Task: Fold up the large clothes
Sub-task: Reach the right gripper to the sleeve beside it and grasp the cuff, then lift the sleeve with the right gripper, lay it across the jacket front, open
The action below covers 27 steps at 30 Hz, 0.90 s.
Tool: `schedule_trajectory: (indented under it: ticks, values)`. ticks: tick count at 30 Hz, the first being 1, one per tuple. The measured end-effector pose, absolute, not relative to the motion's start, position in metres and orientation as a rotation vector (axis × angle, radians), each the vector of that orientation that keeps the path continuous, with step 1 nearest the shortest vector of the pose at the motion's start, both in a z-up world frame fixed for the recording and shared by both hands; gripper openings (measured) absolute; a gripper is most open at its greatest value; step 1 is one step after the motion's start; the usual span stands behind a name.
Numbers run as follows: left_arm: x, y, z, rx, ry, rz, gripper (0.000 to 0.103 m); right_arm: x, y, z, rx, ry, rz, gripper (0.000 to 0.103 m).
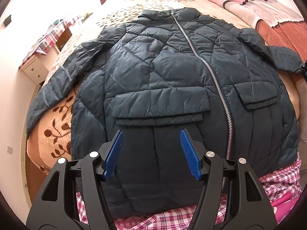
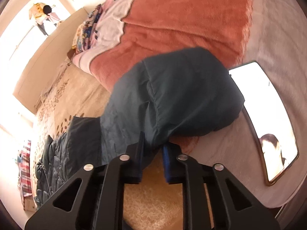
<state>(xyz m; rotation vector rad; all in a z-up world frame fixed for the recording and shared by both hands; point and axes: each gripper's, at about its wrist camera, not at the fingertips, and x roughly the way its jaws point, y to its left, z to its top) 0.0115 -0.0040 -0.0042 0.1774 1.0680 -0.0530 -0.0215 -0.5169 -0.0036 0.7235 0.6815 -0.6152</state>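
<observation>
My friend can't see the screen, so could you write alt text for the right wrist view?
The right gripper pinches the cuff end of a dark teal puffer jacket sleeve over a bed with a beige floral bedspread. A rust-orange fleece blanket lies behind, and a bright glowing tablet to the right.

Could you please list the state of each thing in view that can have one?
Jacket: spread front-up on the bed, zipped shut.
Pocket flaps: both lying closed.
Right sleeve: bunched, its end pinched in the right tool.
Left sleeve: stretched out flat.
Left tool: open above the hem, holding nothing.
Right tool: shut on the sleeve.
Tablet: screen lit.
</observation>
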Motion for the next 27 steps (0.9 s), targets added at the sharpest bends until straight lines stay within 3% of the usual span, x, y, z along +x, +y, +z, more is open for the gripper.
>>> schedule_trajectory:
  ticks: [9,16,22,27]
  values:
    - [0.008,0.012,0.002,0.109,1.042,-0.041,0.061,0.013,-0.457,0.095,0.338,0.513,-0.529,0.011]
    - [0.003,0.034,0.009,0.041,1.001,-0.033,0.061,0.062,-0.324,0.158,0.02,0.408,-0.235,0.011]
    - [-0.002,0.058,0.012,0.005,0.972,-0.016,0.061,0.103,-0.202,0.143,-0.117,0.462,0.032,0.011]
    - [-0.006,0.084,0.01,-0.036,0.962,0.009,0.061,0.131,-0.117,0.081,-0.221,0.622,0.166,0.011]
